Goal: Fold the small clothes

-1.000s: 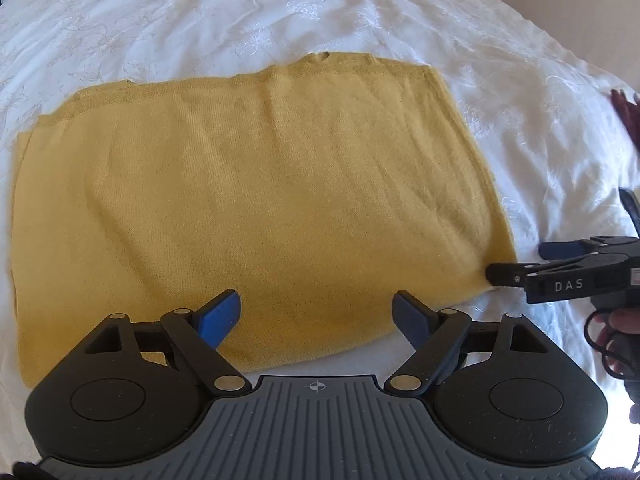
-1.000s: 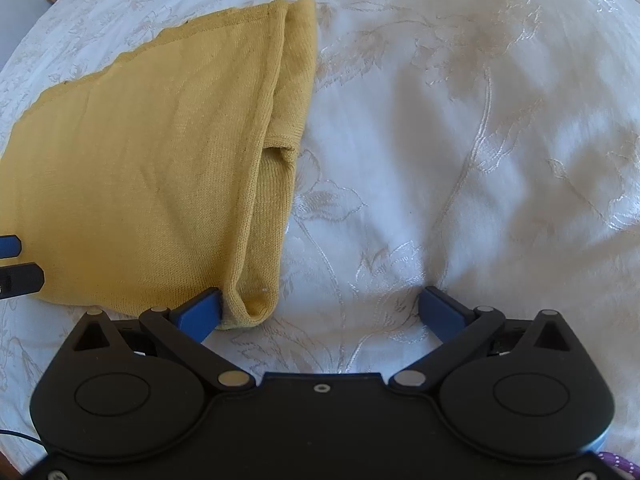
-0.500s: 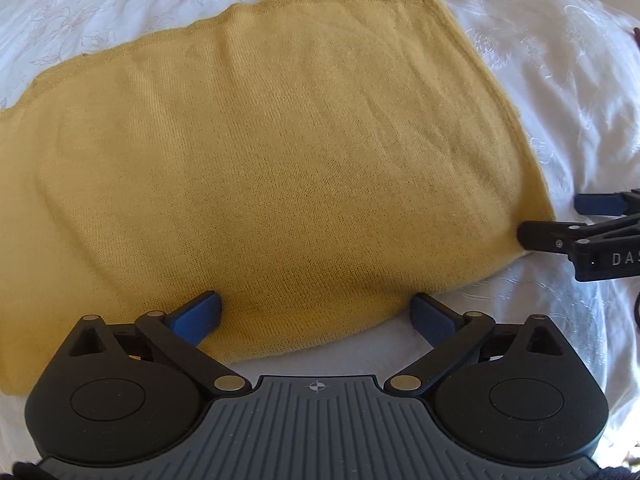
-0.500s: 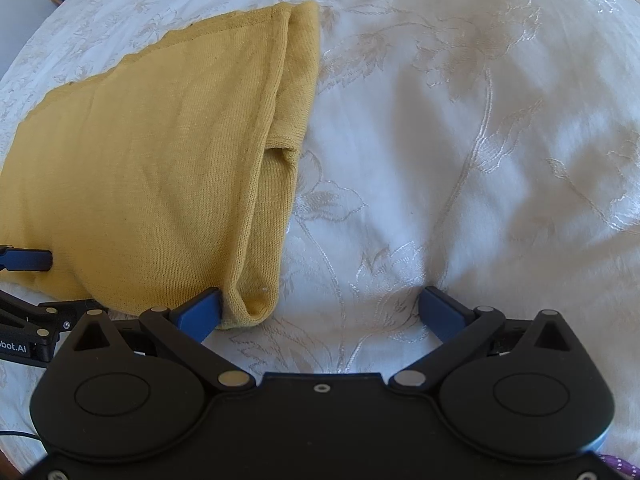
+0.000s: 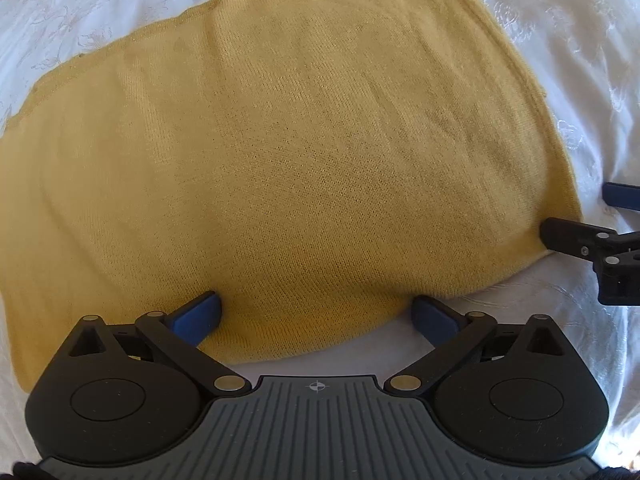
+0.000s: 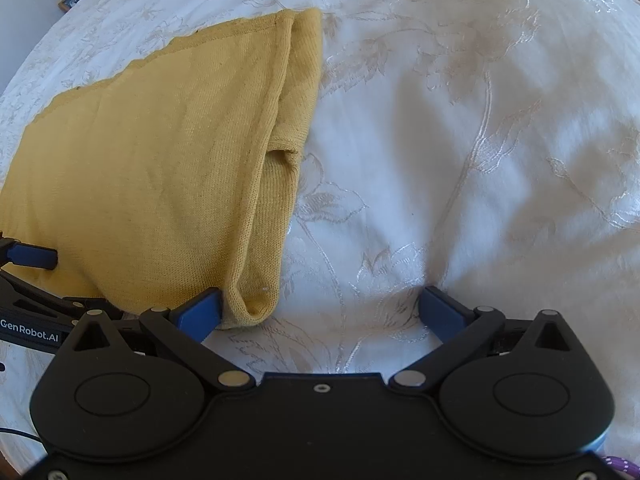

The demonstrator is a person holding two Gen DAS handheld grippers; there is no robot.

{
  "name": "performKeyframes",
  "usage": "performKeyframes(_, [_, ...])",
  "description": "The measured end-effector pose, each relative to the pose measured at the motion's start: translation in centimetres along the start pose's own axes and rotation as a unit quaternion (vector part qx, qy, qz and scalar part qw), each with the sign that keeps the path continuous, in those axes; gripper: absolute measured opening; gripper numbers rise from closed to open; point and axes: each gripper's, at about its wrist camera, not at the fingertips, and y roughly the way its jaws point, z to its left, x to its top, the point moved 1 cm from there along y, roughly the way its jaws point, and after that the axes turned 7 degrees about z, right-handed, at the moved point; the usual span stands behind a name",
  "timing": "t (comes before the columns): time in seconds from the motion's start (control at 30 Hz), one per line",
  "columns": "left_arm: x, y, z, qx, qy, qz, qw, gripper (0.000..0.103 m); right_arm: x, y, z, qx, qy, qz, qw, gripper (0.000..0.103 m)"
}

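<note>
Two tools work over one yellow knit garment [image 5: 288,152] spread flat on a white embroidered bedspread [image 5: 580,40].

In the left wrist view, the left tool [image 5: 316,312] points steeply down at the garment's near hem. Its jaws have just been opening and now stand wide apart, gripping nothing: the left blue pad [image 5: 196,314] lies on the knit, the right pad is at the hem's edge, and the near strip of fabric lies loose between them. Off to this tool's right, the right tool [image 5: 592,220] reaches in at the garment's near right corner.

In the right wrist view, the right tool [image 6: 320,308] also stands wide open with nothing clamped. Its left pad [image 6: 198,312] touches the garment's [image 6: 152,168] folded corner, where the doubled edge curls over; its right pad rests over bare bedspread [image 6: 480,140]. The garment spreads ahead and to the left of this tool. At the far left edge, the left tool's [image 6: 28,276] blue pad lies on the knit.
</note>
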Motion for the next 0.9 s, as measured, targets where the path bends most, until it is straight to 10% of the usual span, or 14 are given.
performKeyframes(0.5, [1.1, -7.4, 4.7, -0.004, -0.097, -0.123, 0.9876, 0.077, 1.5, 0.2, -0.7, 0.028, 0.007, 0.038, 0.999, 0.103])
performKeyframes(0.9, [6.0, -5.8, 11.6, 0.046, -0.172, -0.109, 0.978, 0.072, 2.2, 0.5, -0.7, 0.029, 0.01, 0.052, 0.998, 0.103])
